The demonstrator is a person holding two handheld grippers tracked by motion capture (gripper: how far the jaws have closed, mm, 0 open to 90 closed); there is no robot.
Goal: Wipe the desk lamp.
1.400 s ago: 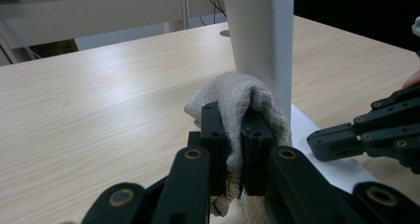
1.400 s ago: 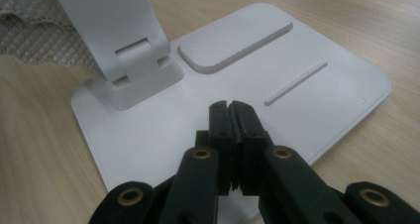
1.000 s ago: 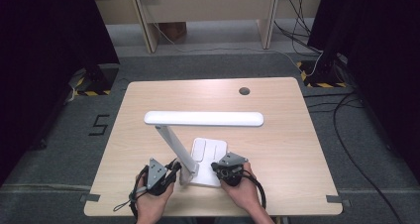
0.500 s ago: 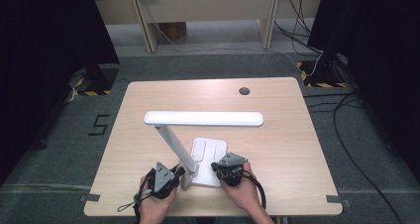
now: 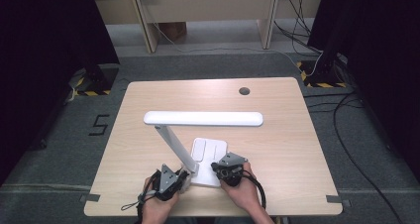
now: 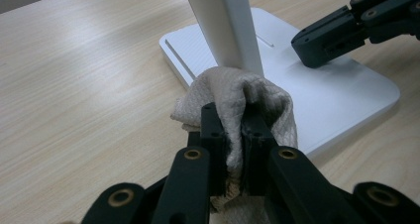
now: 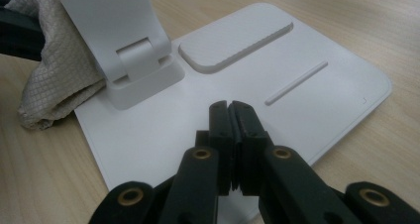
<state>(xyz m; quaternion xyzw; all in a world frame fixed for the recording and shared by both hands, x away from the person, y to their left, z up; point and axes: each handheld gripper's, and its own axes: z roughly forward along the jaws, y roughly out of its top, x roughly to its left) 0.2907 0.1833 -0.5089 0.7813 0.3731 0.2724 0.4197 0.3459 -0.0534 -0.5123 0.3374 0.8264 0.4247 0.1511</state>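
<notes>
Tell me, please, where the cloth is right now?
The cloth is pinched in the left gripper, pressed against the foot of the lamp arm at the near-left corner of the lamp base.

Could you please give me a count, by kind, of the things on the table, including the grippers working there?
Lamp: 1
Cloth: 1
Grippers: 2, the left gripper shut on the cloth and the right gripper shut with its tips on the lamp's base
Total: 4
</notes>
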